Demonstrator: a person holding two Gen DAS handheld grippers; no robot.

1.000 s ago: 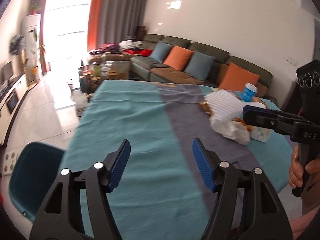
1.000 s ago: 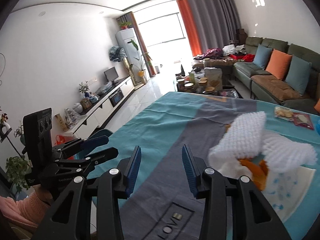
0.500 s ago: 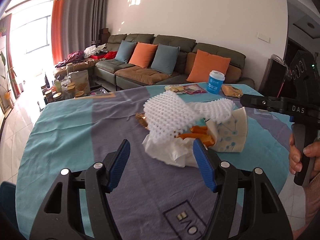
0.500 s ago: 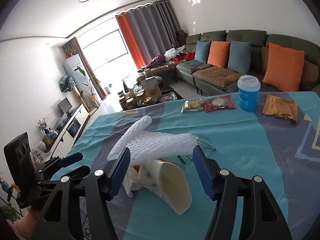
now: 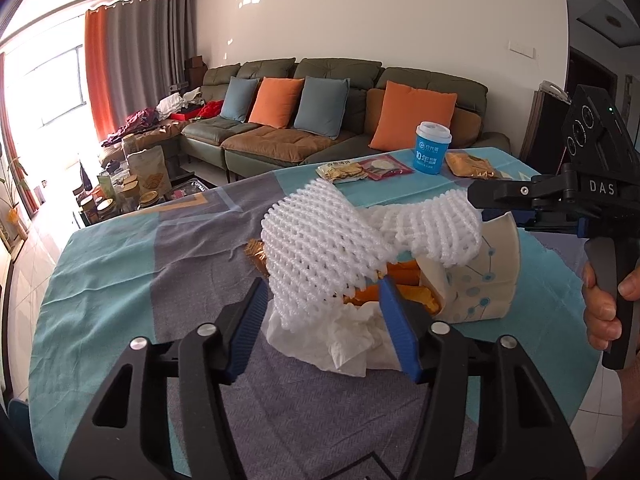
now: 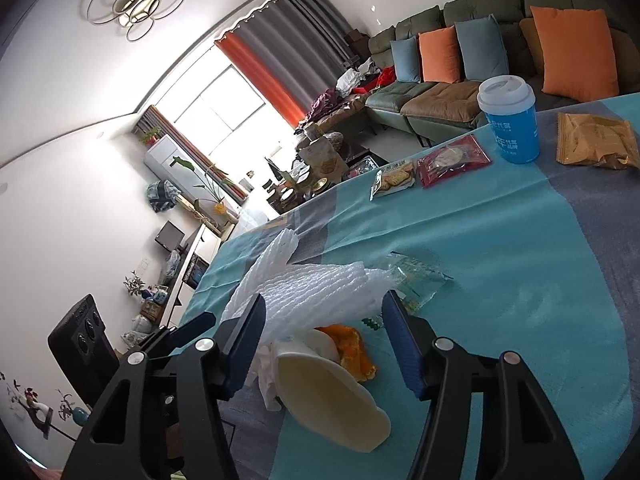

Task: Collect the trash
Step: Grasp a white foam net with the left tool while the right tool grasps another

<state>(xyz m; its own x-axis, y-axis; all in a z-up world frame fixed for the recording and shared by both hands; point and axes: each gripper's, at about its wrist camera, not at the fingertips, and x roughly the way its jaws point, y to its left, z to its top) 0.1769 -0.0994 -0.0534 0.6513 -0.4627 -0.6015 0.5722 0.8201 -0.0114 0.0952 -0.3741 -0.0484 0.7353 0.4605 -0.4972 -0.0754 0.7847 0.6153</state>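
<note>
A trash pile lies on the teal and grey tablecloth: a white foam net, a second foam net, a crumpled tissue, orange peel and a crushed paper cup. My left gripper straddles the near foam net and tissue; its jaws are closing, and the pads do not visibly press. My right gripper comes from the other side, jaws closing around the foam net, the paper cup and the peel, without gripping them. A hand holds it at the right edge of the left wrist view.
Farther back on the table stand a blue cup with a white lid, a cracker packet, a red packet and a brown packet. A clear wrapper lies behind the pile. A sofa with cushions is beyond the table.
Both grippers have swung in toward the trash pile, which now sits between each pair of fingers. Both pairs of jaws stand narrower than half a second ago.
</note>
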